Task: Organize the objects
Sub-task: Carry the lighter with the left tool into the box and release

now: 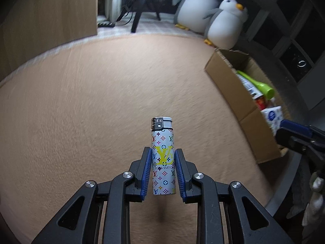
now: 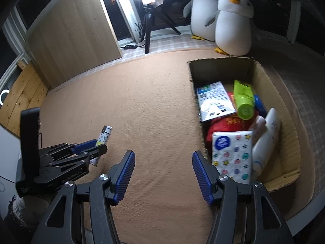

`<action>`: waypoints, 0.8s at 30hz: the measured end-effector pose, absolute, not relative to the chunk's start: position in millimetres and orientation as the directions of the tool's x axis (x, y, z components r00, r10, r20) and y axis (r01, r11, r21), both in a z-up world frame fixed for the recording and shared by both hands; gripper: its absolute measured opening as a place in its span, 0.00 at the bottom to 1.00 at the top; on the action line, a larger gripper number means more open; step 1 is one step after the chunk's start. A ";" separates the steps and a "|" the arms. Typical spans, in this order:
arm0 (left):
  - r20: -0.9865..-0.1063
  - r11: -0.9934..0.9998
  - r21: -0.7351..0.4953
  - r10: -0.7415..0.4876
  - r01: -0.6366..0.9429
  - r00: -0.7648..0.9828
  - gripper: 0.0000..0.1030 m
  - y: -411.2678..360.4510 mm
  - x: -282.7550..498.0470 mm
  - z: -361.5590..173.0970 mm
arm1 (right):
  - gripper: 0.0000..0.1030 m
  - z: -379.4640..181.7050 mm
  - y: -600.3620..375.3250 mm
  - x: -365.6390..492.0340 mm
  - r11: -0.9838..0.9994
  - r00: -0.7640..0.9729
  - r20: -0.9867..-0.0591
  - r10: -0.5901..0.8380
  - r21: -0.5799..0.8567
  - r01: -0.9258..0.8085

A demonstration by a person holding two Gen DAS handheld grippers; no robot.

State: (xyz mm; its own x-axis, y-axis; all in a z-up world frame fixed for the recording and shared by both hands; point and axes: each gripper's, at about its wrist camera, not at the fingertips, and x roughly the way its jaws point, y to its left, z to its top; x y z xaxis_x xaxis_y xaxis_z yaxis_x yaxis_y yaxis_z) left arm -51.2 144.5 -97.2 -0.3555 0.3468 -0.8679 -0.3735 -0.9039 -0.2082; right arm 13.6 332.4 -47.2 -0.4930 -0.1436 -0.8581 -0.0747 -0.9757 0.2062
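A white lighter (image 1: pixel 163 156) with coloured monogram print stands upright between the blue pads of my left gripper (image 1: pixel 163 152), which is shut on it above the tan carpet. The right wrist view shows the same lighter (image 2: pixel 103 135) and left gripper (image 2: pixel 97 145) at the left. My right gripper (image 2: pixel 163 158) stands open with nothing between its fingers, just left of a cardboard box (image 2: pixel 284 109). The box (image 1: pixel 229 81) lies to the right in the left wrist view, where the right gripper's fingers (image 1: pixel 294 128) show at the right edge.
The box holds a green tube (image 2: pixel 243 99), a tissue pack (image 2: pixel 231 154), a white bottle (image 2: pixel 266 140), a red pouch (image 2: pixel 229 122) and a card pack (image 2: pixel 215 99). Two plush penguins (image 2: pixel 231 22) stand behind it. A tripod (image 2: pixel 149 24) and a wooden cabinet (image 2: pixel 75 36) stand at the back.
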 end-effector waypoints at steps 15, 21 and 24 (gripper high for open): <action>-0.813 -0.844 -0.198 0.426 -0.499 -0.397 0.24 213.1 -49.9 -41.5 | 0.53 -27.7 370.5 30.3 -0.973 -0.544 -0.834 -0.091 0.192 -0.131; -0.800 -0.811 -0.194 0.457 -0.552 -0.390 0.24 251.0 -47.9 -30.7 | 0.53 -22.2 390.8 41.9 -0.969 -0.561 -0.826 -0.061 0.183 -0.165; -0.798 -0.798 -0.197 0.468 -0.570 -0.380 0.24 267.3 -51.0 -29.5 | 0.53 -22.4 402.1 47.3 -0.966 -0.563 -0.825 -0.047 0.182 -0.186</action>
